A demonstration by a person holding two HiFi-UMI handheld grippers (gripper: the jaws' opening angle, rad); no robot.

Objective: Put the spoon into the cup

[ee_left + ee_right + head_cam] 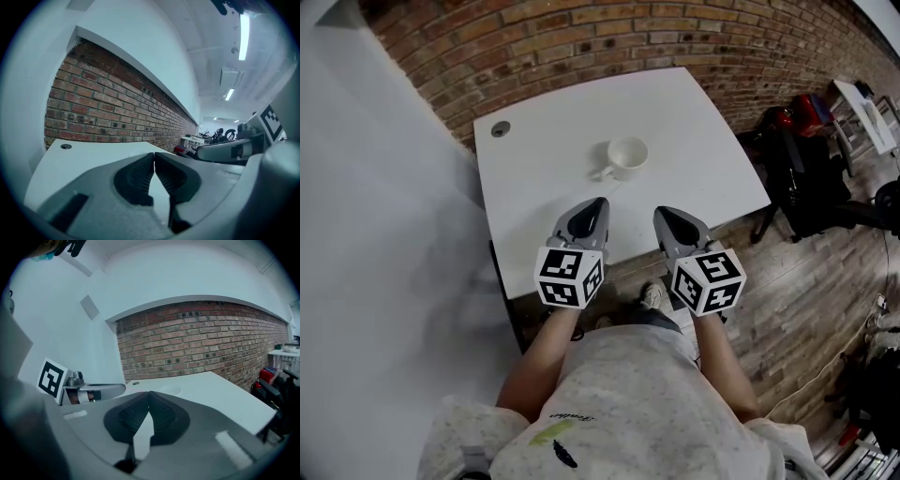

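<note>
A white cup (pixel 627 154) stands near the middle of the white table (pixel 544 187), with a short white handle pointing toward me on its left. I can make out no spoon in any view. My left gripper (pixel 599 202) is over the table's near edge, a little short of the cup and to its left, shut and empty. My right gripper (pixel 660 212) hovers beside it, just right of the cup's line, also shut with nothing in it. In the left gripper view the jaws (pixel 153 154) meet at their tips. The right gripper view shows its jaws (pixel 149 393) touching, with the cup's rim (pixel 171 390) faint beyond them.
A round cable hole (pixel 500 129) sits in the table's far left corner. A brick wall (pixel 581 37) backs the table and a white wall (pixel 375 187) runs along the left. Black chairs and bags (pixel 806 169) stand on the wooden floor at the right.
</note>
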